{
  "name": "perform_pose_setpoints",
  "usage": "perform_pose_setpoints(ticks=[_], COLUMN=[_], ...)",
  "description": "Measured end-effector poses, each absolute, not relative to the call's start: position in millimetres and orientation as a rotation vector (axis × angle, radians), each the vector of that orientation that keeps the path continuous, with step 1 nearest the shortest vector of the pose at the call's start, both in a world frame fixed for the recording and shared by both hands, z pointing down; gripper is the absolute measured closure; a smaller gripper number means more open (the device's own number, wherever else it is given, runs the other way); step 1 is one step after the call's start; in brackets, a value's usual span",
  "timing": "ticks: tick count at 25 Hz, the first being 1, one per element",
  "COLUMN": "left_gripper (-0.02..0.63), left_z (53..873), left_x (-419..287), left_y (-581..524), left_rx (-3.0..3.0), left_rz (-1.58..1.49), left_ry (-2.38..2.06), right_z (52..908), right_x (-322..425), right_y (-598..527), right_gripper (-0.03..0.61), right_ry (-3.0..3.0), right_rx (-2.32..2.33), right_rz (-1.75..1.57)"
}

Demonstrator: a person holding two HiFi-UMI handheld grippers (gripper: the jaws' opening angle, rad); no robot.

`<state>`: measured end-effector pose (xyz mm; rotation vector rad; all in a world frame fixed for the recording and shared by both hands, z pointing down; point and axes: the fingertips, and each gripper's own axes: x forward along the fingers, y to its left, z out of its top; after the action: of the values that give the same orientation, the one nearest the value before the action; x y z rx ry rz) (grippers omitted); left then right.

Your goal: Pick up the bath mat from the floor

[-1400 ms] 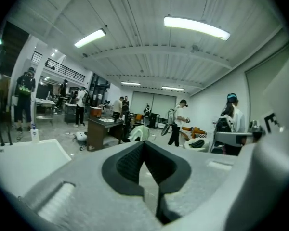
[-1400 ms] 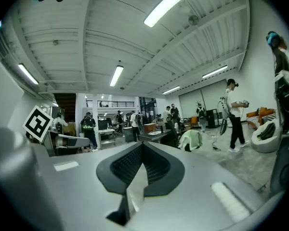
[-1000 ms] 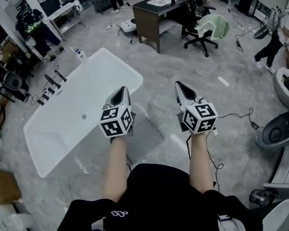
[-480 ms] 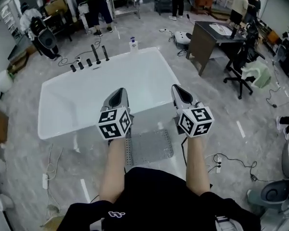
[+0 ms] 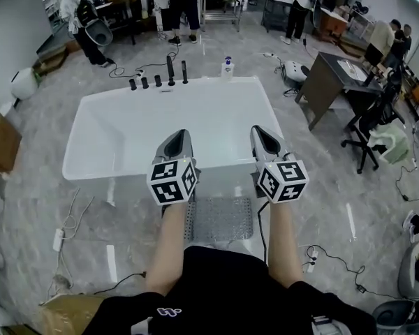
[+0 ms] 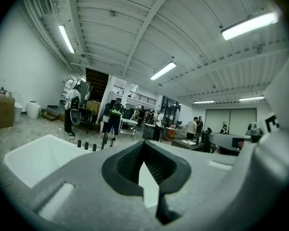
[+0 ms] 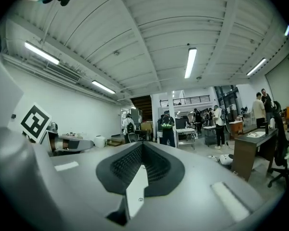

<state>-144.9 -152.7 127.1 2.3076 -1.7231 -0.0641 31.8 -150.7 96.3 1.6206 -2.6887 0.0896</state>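
The grey perforated bath mat (image 5: pixel 220 219) lies flat on the floor just in front of the white bathtub (image 5: pixel 126 128), between my forearms and partly hidden by them. My left gripper (image 5: pixel 179 135) and right gripper (image 5: pixel 260 131) are held side by side, level, above the tub's near rim and well above the mat. Both are shut with nothing in them. In the left gripper view the left gripper (image 6: pixel 144 142) points over the tub toward the room, jaws together. The right gripper (image 7: pixel 142 146) shows the same in its own view. The mat is in neither gripper view.
Black tap fittings (image 5: pixel 157 81) and a bottle (image 5: pixel 228 68) stand at the tub's far rim. A dark desk (image 5: pixel 335 75) and an office chair (image 5: pixel 377 128) are at the right. Cables (image 5: pixel 328 260) trail on the floor. A cardboard box (image 5: pixel 0 142) sits left. Several people stand at the back.
The view has swung round: the tub, slanted at the left before, now lies square ahead, and the mat sits centred below. Both grippers swung with it, still shut and side by side.
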Motion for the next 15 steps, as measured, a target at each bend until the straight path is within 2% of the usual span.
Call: perform_pose_setpoints(ticks=[7,15], left_gripper=[0.614,0.614], left_z=[138,175], left_x=[-100,-92], left_y=[-155,-147], left_rx=[2.285,2.147], left_rz=[-0.022,0.043], left_ry=[-1.726,-1.787], right_z=[100,116], right_x=[87,107], right_y=[-162,-167], right_gripper=[0.572,0.572], right_ry=[-2.68,-2.73], right_rx=[1.684,1.606], right_rz=[0.123,0.207])
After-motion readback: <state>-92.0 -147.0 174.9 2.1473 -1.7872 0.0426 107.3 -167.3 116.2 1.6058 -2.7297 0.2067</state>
